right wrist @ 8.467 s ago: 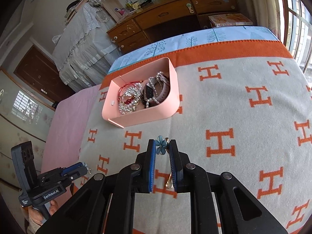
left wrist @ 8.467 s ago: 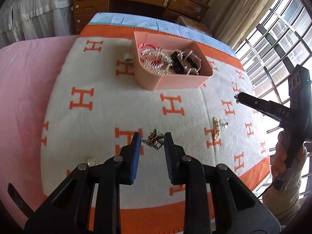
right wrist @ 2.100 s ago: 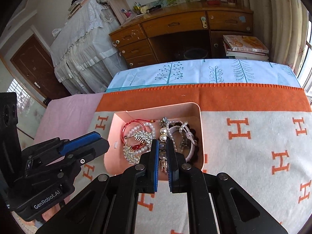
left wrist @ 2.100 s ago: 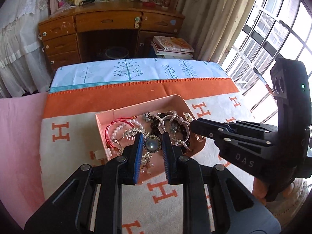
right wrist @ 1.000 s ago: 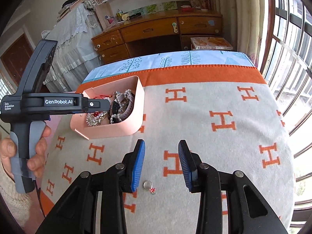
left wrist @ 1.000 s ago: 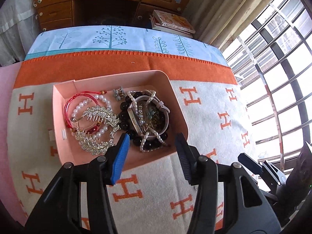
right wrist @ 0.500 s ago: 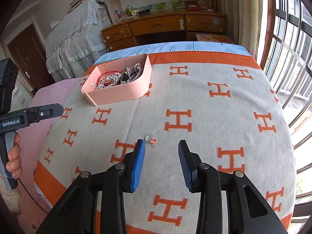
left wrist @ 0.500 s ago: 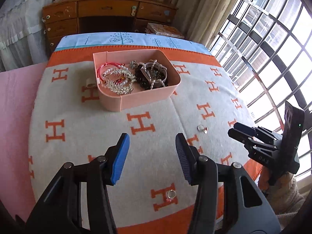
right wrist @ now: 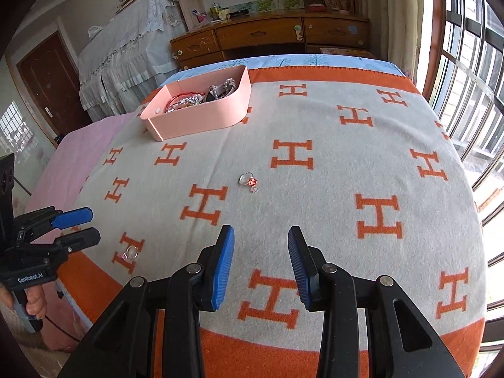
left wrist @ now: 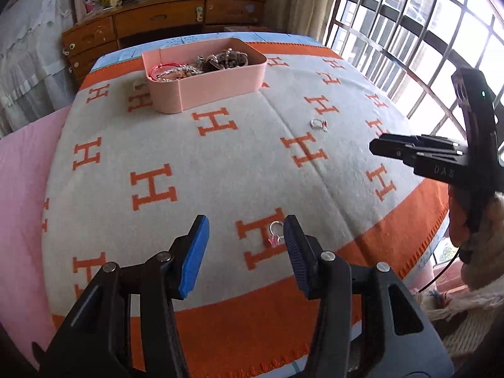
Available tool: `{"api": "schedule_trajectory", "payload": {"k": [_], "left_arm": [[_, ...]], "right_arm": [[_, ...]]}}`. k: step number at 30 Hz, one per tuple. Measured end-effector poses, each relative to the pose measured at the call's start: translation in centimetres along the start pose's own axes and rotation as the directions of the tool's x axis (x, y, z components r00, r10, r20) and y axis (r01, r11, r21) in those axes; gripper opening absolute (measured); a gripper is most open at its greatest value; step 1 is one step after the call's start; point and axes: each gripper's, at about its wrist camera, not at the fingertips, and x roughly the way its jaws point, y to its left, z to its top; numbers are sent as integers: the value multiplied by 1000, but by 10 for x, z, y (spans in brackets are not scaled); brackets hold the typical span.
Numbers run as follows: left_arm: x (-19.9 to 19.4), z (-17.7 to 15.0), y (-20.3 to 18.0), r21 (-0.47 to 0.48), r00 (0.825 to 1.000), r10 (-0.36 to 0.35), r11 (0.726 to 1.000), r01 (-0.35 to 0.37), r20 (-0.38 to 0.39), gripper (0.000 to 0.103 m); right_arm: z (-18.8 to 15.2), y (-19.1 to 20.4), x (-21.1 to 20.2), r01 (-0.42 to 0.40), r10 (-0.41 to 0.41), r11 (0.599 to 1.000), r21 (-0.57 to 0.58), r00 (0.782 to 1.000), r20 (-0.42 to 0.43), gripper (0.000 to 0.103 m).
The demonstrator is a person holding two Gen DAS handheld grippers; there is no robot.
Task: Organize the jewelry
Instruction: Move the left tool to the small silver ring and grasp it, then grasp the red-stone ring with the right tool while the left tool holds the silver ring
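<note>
Cream wool blanket with orange H motifs (right wrist: 330,189) covers the bed; wooden drawer desk (right wrist: 271,36) behind. Left gripper (left wrist: 245,242) and right gripper (right wrist: 261,252) both hang spread, empty.

the near wall of the pink box (left wrist: 217,86) hides most of the jewelry heaped inside, so i can't tell the pieces apart. the ring (left wrist: 275,229) by my left gripper (left wrist: 245,249) is blurred, its pink charm unclear. my right gripper (right wrist: 260,264) handles run off the bottom edge.
</note>
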Motion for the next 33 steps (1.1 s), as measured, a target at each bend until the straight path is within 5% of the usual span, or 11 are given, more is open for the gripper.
{"api": "schedule_trajectory", "payload": {"k": [9,15,21,28,33], "left_arm": [[23,-15,-24,101,1000,-3,995,6,-27,46],[33,-12,-24,113,999,-15,993,20,-38,25],[37,-10,-29,160,1000,1,987,2,-18,25],[38,-12,-43,239,1000,15,971,-13,-9,8],[38,-9,-38,193,1000,1,981,-1,-1,8]], "right_arm": [[-15,10,16,-18,17,999,-29,999,-30,36],[-16,12,22,-23,22,999,-36,999,-35,36],[-15,13,32,-26,24,999,-44,999,-43,36],[-8,12,39,-26,23,998,-64,999,-39,36],[6,10,45,-7,4,996,-94,999,-38,36]]}}
